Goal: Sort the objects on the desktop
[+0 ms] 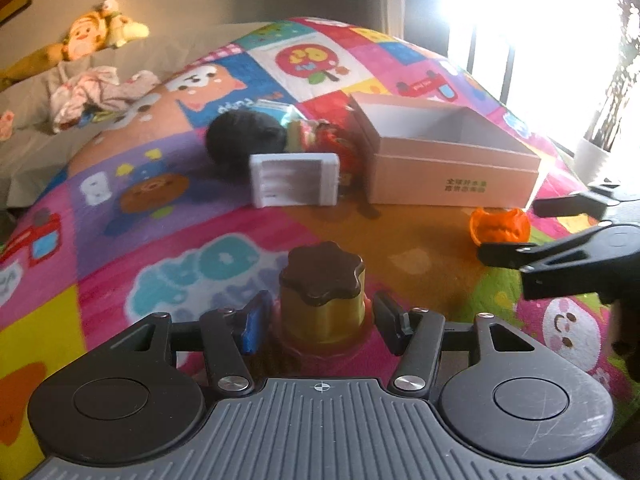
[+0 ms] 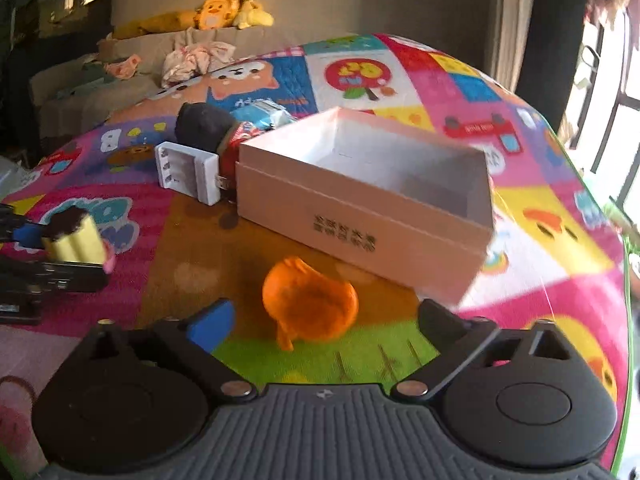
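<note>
Left tool [image 1: 320,320]: spread apart around a yellow jar [image 1: 323,292] with a brown lid, not squeezing it.
Right tool [image 2: 326,326]: released, straddling an orange toy [image 2: 310,306].
Pink box [image 2: 360,200]: open, behind the toy.

Black object [image 1: 244,140] behind white tray [image 1: 294,178] was blurred, unidentifiable. Red item [image 1: 336,140] was partly hidden by the tray and open box [image 1: 452,176]. Right gripper [image 1: 516,236] was cut off at frame edge. Box print was too small to read.

Patchwork cartoon mat [image 1: 168,216] carries: open pink box [image 1: 452,172], white tray [image 1: 294,178], orange toy [image 1: 500,226], yellow jar [image 1: 322,300].
</note>
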`<state>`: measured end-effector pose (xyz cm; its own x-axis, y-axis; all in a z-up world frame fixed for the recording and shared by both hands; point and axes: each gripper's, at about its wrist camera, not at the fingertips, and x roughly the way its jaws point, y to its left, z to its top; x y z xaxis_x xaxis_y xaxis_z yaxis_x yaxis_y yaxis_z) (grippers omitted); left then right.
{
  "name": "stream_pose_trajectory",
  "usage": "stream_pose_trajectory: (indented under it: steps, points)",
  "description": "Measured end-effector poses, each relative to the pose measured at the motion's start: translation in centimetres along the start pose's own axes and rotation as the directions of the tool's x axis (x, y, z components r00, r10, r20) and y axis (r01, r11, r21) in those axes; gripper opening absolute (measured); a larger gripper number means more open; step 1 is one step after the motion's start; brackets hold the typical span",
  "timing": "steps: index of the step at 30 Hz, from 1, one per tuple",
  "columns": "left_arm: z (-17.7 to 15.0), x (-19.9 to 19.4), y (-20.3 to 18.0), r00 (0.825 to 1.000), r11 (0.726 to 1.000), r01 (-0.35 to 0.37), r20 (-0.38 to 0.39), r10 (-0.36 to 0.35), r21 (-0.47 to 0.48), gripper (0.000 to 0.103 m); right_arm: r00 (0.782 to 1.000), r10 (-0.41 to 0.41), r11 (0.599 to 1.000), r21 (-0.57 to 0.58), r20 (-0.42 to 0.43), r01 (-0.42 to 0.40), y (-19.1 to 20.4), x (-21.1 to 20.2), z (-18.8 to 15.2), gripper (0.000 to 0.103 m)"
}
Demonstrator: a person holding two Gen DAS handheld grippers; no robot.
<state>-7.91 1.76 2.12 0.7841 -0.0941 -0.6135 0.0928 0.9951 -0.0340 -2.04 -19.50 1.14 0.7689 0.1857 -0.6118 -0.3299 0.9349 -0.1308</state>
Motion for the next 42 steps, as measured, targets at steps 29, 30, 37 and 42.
stream_pose_trajectory:
  steps: [29,30,37,42]
  points:
    - [10.3,5.6,-6.0,0.956,0.974,0.197,0.198,-0.216,0.111,0.092,0.974,-0.118,0.986,0.136,0.191,0.093,-10.6,-9.1,5.6,0.052]
    - [9.4,5.5,-5.3,0.965,0.978,0.182,0.174,-0.198,0.100,0.095,0.978,-0.107,0.987,0.141,0.177,0.083,-10.7,-8.2,5.7,0.052]
    - [5.9,5.5,-0.6,0.994,0.997,0.066,0.081,-0.070,0.043,0.096,0.981,-0.087,0.986,0.156,0.174,0.060,-9.9,-2.2,8.0,0.068]
    - [5.1,6.1,2.3,0.998,0.999,-0.025,0.060,0.027,-0.031,0.098,0.983,-0.058,0.989,0.144,0.171,0.033,-8.1,-0.8,8.4,0.076]
